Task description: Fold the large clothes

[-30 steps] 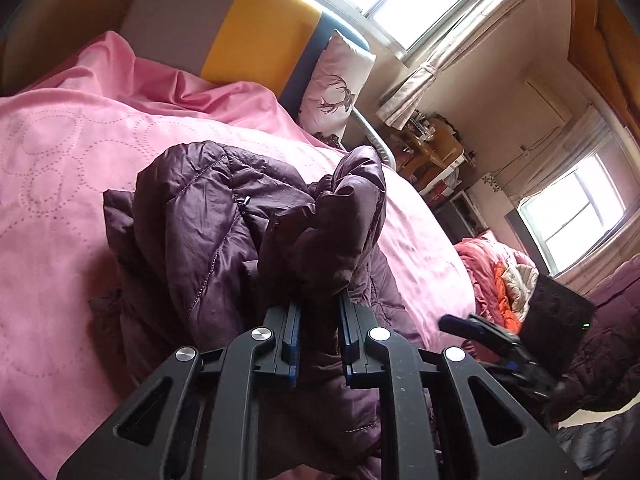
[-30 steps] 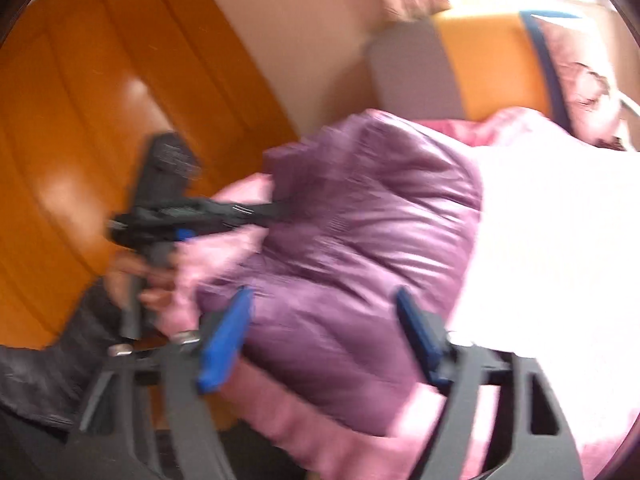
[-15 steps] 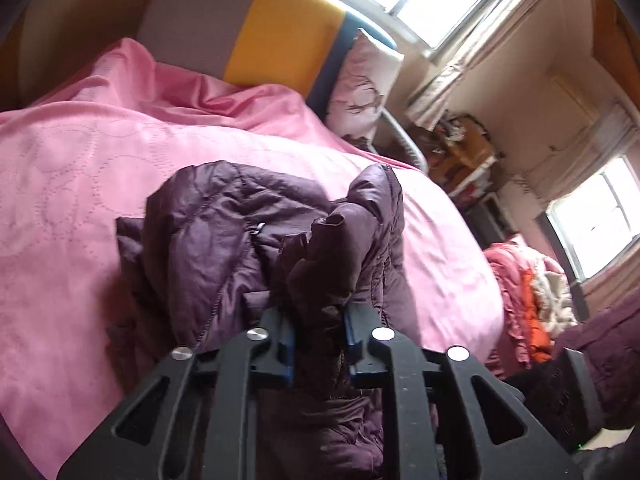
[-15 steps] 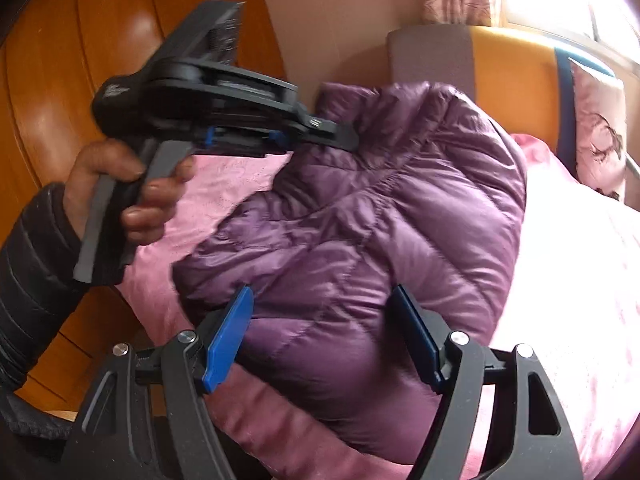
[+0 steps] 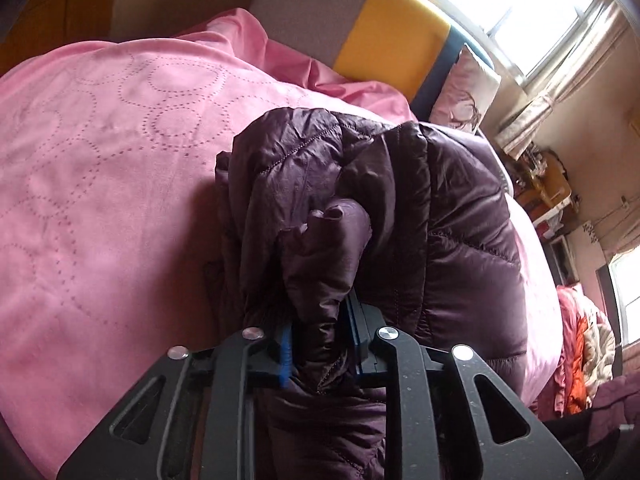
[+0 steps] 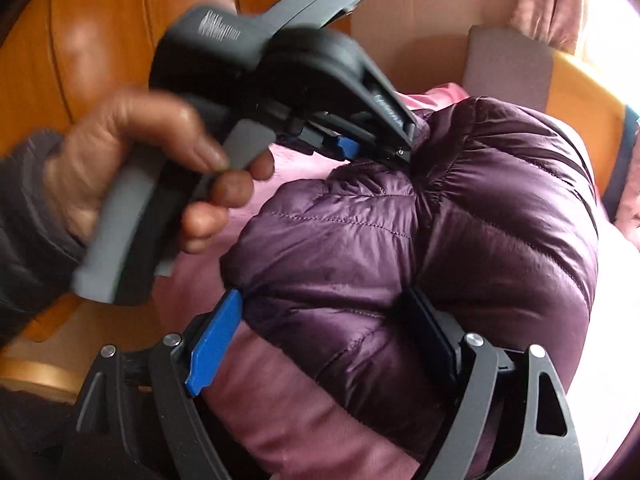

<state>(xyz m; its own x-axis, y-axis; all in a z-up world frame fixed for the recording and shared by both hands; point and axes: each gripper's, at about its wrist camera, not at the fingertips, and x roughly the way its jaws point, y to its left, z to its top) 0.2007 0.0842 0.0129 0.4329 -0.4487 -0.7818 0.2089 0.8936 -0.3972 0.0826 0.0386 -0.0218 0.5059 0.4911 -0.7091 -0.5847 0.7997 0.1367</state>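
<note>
A dark purple puffer jacket (image 5: pixel 440 220) lies bunched on the pink bedspread (image 5: pixel 100 180). My left gripper (image 5: pixel 320 344) is shut on a fold of the jacket near its edge. In the right wrist view the jacket (image 6: pixel 440 240) fills the middle. The left gripper (image 6: pixel 372 144) shows there at the jacket's far edge, held by a hand (image 6: pixel 132 168). My right gripper (image 6: pixel 324 340) is open, its blue fingers (image 6: pixel 212 340) straddling the jacket's near bulge without pinching it.
A grey, yellow and blue headboard (image 5: pixel 360 32) and a pillow (image 5: pixel 464 92) stand at the bed's far end. A wooden wardrobe (image 6: pixel 100 40) is on the left in the right wrist view. Piled clothes (image 5: pixel 580 340) and cluttered furniture lie at the right, under windows.
The left gripper has carried its fold of jacket over the bulk toward the headboard. The right gripper has moved closer, with its open fingers now around the jacket's near side.
</note>
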